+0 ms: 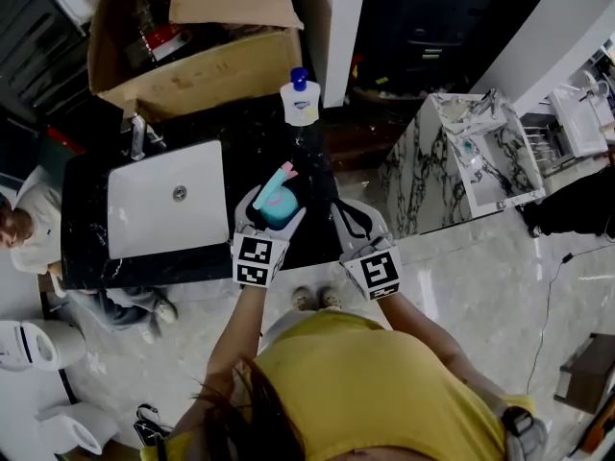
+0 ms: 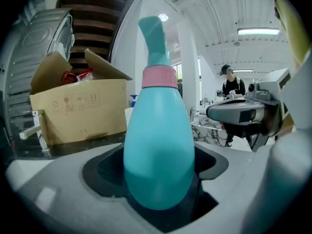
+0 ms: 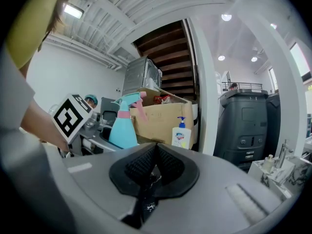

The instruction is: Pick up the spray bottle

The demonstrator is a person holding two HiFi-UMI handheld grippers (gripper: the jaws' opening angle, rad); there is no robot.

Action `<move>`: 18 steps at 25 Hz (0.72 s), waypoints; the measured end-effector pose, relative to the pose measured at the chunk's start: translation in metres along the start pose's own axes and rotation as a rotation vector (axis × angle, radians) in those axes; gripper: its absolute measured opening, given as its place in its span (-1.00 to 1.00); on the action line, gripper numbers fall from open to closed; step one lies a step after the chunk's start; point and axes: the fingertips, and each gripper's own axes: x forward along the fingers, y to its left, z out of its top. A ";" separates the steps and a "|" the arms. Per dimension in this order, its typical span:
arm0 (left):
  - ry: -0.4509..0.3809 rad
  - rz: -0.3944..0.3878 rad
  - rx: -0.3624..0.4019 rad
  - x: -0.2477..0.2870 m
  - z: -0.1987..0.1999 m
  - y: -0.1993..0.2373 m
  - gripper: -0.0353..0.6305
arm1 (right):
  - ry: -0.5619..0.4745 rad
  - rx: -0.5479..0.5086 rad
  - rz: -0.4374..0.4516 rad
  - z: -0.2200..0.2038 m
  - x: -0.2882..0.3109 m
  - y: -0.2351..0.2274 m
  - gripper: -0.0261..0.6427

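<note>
**Spray bottle in the left fingers, right gripper shut beside it**

Closest to me, the left gripper is out over the front edge of the black worktop, its marker cube facing up. Its fingers stand wide and are closed on the round lower body of the spray bottle. I see teal plastic filling the gap, with dark padding against it on both sides. The bottle sits upright in that grip, pink collar above the belly, teal spray head on top and a pink trigger off to one side.

Just to its right is the right gripper, held about level. Its ribbed pads are pressed together and there's nothing between them. From its camera the bottle shows off to the left, well clear of it.

Moving out, the bottle is just right of the white sink basin let into the worktop, with a chrome tap at the basin's far corner. Farther along the worktop stands a white hand-soap pump bottle with a blue pump. Behind that is an open cardboard box with red items inside. At the far left edge a person sits beside the worktop.
</note>
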 end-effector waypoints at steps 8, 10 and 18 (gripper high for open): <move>-0.077 0.083 -0.029 -0.034 0.038 0.004 0.33 | -0.024 0.025 -0.030 0.008 0.001 -0.017 -0.92; -0.098 0.116 -0.039 -0.046 0.047 0.007 0.33 | -0.028 0.026 -0.041 0.012 -0.001 -0.020 -0.92; -0.148 0.202 -0.063 -0.088 0.069 0.009 0.33 | -0.035 0.025 -0.087 0.029 -0.015 -0.026 -0.92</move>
